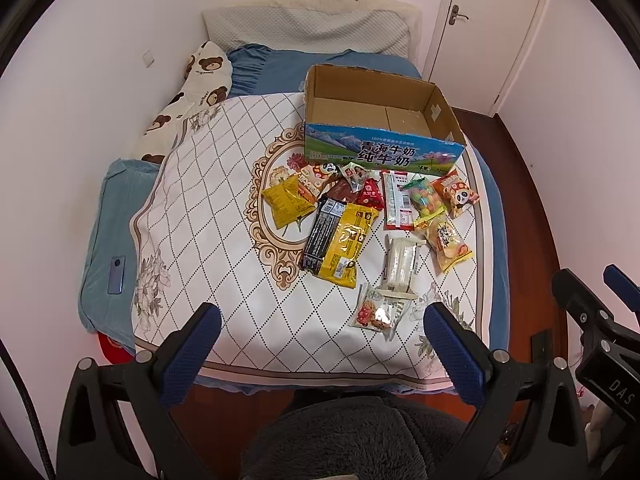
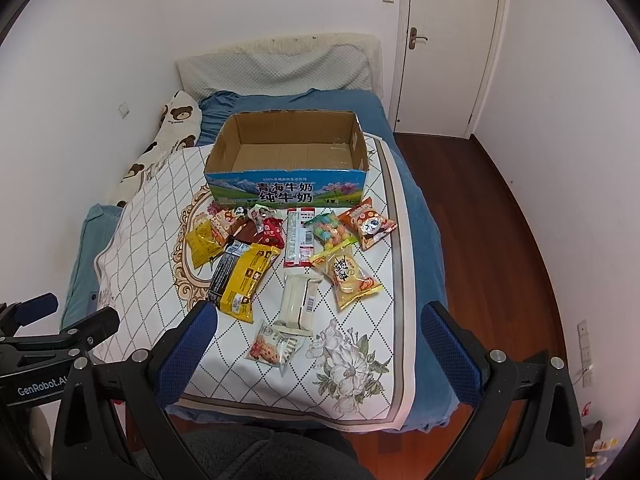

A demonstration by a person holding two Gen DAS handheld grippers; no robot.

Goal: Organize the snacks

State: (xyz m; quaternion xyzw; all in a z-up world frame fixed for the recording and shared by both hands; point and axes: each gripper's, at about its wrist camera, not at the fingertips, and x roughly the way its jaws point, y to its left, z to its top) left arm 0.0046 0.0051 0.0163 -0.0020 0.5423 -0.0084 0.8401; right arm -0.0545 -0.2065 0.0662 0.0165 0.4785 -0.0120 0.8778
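One empty cardboard box (image 2: 286,148) and about a dozen snack packets (image 2: 244,278) on a bed (image 2: 416,208); both tongs, left (image 1: 322,350) and right (image 2: 316,350), gape wide, holding nothing.

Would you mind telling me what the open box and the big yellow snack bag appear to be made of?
The box looks like corrugated cardboard: matte brown walls, ragged torn rim, printed glossy front. The yellow bag appears to be plastic film, crinkled and shiny with glare.
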